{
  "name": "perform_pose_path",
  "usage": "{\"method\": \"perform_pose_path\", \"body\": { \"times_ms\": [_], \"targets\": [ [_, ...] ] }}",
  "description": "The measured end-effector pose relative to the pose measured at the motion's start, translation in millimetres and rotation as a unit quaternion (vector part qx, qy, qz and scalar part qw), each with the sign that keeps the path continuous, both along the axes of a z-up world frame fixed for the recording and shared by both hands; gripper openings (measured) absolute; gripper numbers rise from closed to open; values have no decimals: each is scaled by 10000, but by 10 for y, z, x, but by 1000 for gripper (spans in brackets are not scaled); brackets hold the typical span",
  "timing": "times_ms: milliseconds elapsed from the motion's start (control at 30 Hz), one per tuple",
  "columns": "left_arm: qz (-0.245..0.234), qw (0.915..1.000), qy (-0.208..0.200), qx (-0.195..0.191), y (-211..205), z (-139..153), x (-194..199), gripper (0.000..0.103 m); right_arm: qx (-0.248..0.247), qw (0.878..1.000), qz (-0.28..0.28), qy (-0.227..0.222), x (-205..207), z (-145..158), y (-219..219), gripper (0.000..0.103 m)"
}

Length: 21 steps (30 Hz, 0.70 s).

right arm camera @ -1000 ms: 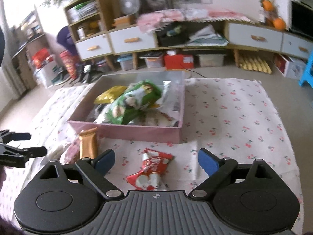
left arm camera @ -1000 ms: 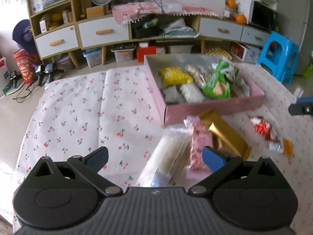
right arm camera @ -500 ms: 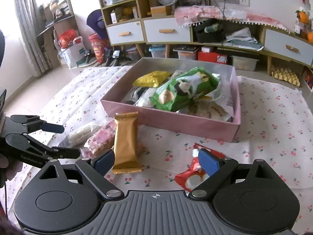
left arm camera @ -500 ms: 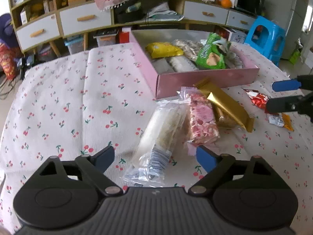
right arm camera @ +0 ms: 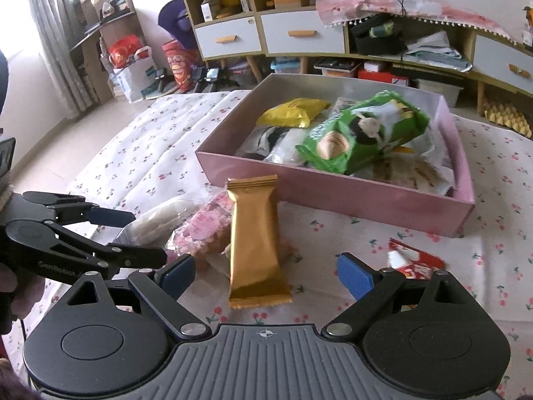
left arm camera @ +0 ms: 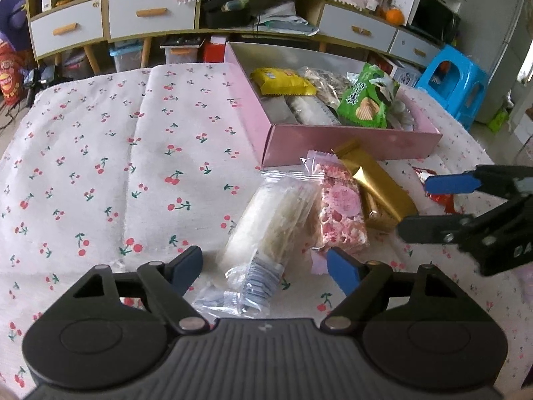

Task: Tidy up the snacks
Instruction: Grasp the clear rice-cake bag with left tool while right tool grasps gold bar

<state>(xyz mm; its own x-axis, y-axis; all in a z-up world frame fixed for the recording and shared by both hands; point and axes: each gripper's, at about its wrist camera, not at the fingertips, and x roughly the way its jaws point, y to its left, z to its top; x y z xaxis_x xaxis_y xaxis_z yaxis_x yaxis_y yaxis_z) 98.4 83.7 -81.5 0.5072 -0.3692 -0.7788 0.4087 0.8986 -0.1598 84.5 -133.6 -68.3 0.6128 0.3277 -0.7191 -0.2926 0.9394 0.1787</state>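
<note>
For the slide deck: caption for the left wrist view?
Left tool closing around a clear-wrapped white snack lying outside the pink box.

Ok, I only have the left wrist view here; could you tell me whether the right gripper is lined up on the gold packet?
Observer: Yes. In the right wrist view the gold packet lies lengthwise between the open fingers of the right gripper, and neither finger touches it.
Operator: Thank you. And the red packet that the gripper mostly hides from me?
Observer: The red packet lies flat on the cloth, just beyond that gripper's right finger, outside the pink box.
</note>
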Motion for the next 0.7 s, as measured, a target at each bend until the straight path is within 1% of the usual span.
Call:
{"method": "perform_pose_path", "body": {
  "times_ms": [133, 300, 367, 467, 533, 600, 700],
  "targets": [
    [31, 9999, 55, -104, 3, -1, 28, 78, 95, 9999, -45, 52, 60, -24, 52, 93],
    [84, 9999, 18, -66, -24, 2, 34, 75, 196, 9994, -257, 133, 156, -47, 34, 91],
    [84, 9999, 16, -82, -34, 7, 35, 71, 214, 9991, -326, 161, 176, -55, 24, 89],
    [106, 9999, 39, -102, -43, 8, 49, 70, 251, 9987, -389, 220, 213, -76, 14, 83],
    [103, 9999, 39, -101, -50, 9, 56, 68, 264, 9986, -387, 247, 231, -82, 23, 74],
    [88, 9999, 28, -116, -52, 13, 54, 64, 268, 9987, -363, 238, 233, -83, 44, 69],
    [95, 9998, 37, -178, -63, 21, 52, 54, 287, 9989, -332, 191, 233, -70, 60, 63]
  ]
}}
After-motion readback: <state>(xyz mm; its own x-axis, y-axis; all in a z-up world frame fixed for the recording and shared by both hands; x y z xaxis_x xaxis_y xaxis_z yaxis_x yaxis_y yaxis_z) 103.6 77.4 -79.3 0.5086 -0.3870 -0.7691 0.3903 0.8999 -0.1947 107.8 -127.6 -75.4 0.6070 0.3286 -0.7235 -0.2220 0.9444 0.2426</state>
